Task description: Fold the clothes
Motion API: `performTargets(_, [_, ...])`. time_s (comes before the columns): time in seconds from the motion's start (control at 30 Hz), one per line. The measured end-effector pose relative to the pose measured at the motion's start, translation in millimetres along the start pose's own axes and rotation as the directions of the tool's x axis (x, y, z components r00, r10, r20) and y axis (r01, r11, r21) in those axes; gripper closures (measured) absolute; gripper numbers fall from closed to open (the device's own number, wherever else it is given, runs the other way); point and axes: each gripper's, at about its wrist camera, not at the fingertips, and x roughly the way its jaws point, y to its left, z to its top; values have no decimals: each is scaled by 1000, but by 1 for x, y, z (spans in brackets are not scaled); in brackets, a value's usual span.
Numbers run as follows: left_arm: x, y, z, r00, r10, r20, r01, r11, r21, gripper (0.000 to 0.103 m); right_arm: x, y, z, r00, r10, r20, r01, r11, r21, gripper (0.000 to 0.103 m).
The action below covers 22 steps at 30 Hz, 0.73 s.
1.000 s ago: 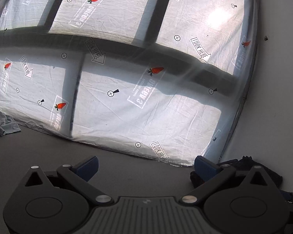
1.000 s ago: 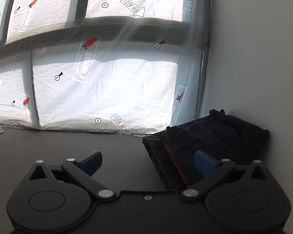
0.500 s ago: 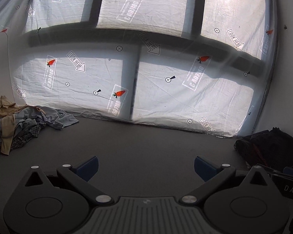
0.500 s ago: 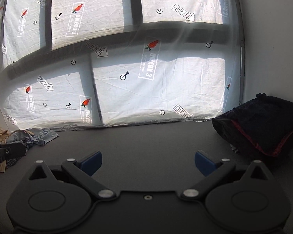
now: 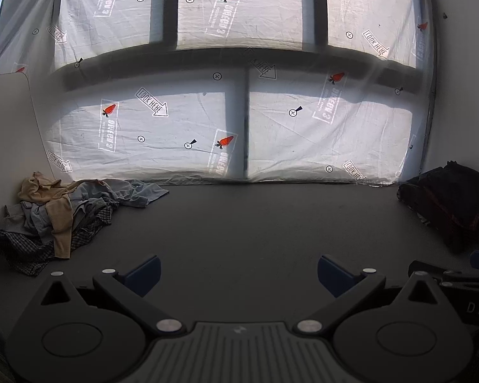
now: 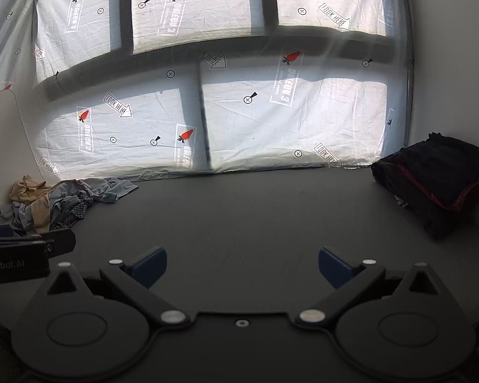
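A heap of unfolded clothes, tan, grey-blue and checked, lies at the table's far left; it also shows in the right wrist view. A folded dark stack with red trim sits at the far right by the wall, also in the right wrist view. My left gripper is open and empty above the bare dark table. My right gripper is open and empty too. Each gripper shows at the edge of the other's view.
A printed white sheet covers the window behind the table. A white wall stands at the right and a white panel at the left. The dark tabletop stretches between the two clothes piles.
Both grippers have pulled back and swung left from the dark stack at the right; the whole table and the left heap have come into view. Both jaws stay open.
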Motion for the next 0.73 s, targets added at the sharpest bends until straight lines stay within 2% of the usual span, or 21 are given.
performTargets(0.23, [-18,14,-17,999,-21,-34,21,1000,-13,0,-30,28,-15,1000,-28,0,28,997,-70,0])
performTargets(0.73, [-31,12,-29,1000,-1,-16,1,1000,-3,0,-48,29,-32,999,-23,-23,21,998,-50,0])
